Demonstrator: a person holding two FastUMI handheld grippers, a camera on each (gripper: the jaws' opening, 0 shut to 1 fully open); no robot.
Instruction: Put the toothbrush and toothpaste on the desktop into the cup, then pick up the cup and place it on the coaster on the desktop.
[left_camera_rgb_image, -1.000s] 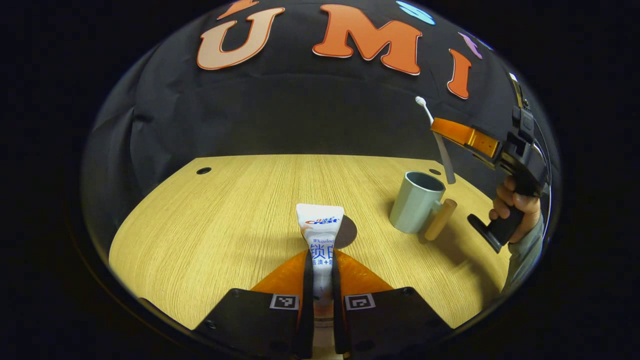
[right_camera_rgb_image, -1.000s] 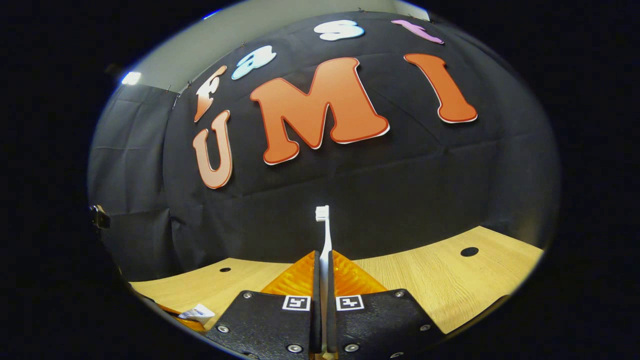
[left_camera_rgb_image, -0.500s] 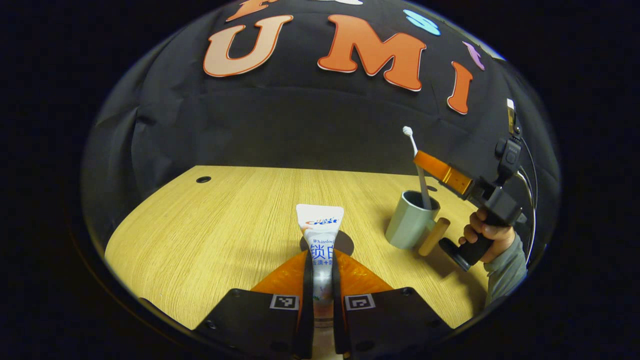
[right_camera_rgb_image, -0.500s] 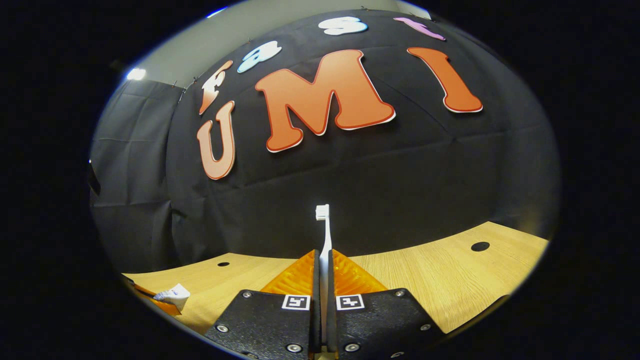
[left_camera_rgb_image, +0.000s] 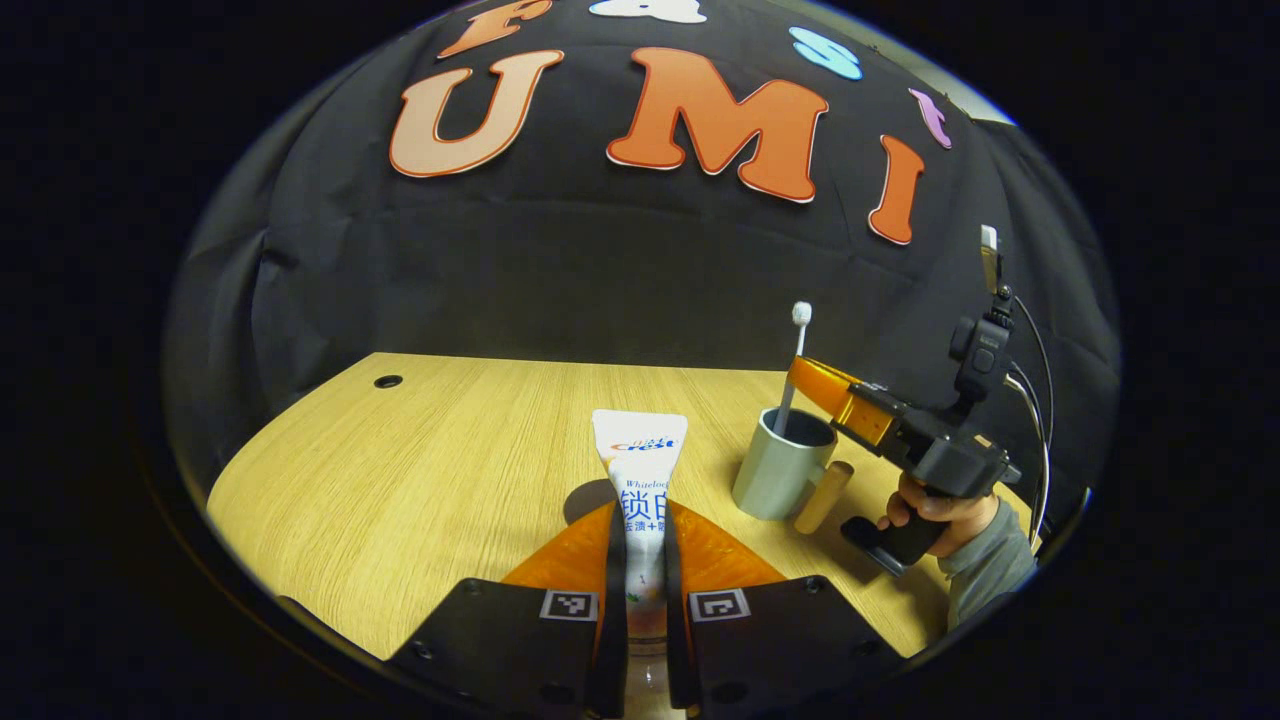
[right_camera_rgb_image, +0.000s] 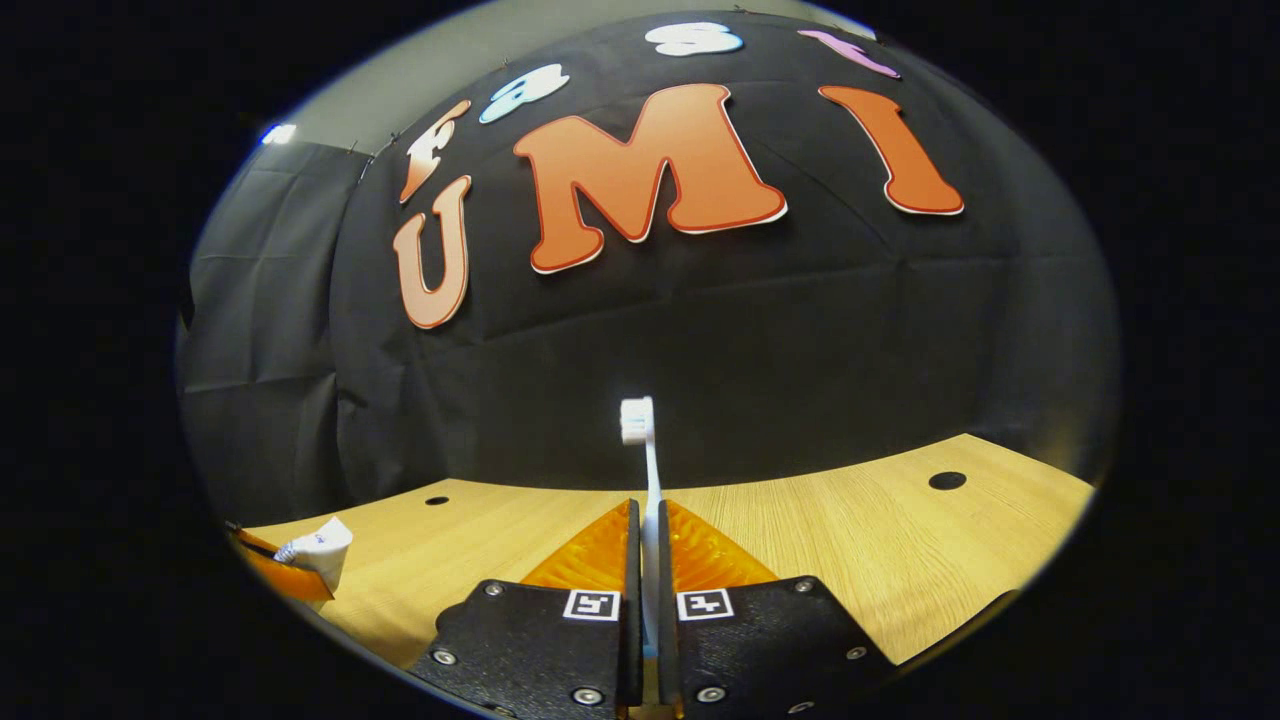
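My left gripper (left_camera_rgb_image: 640, 512) is shut on a white toothpaste tube (left_camera_rgb_image: 640, 465) and holds it above the wooden desktop (left_camera_rgb_image: 420, 470). Right of it stands a grey-green cup (left_camera_rgb_image: 775, 478) with a wooden handle (left_camera_rgb_image: 822, 497). The white toothbrush (left_camera_rgb_image: 792, 375) stands in the cup, head up, with my right gripper (left_camera_rgb_image: 803, 375) closed on its shaft just above the rim. In the right gripper view the toothbrush (right_camera_rgb_image: 645, 455) rises from between the fingers of that gripper (right_camera_rgb_image: 648, 508). A dark round coaster (left_camera_rgb_image: 583, 497) lies on the desk, partly hidden behind the tube.
A hand (left_camera_rgb_image: 925, 508) in a grey sleeve holds the right gripper's grip at the desk's right side. Small round holes (left_camera_rgb_image: 387, 381) sit in the desk's far corners. The left gripper's tube (right_camera_rgb_image: 318, 545) shows at the left edge of the right gripper view.
The right gripper has come down and brought the toothbrush's handle end from above the cup into it. The left gripper still holds the tube and has shifted slightly towards the cup.
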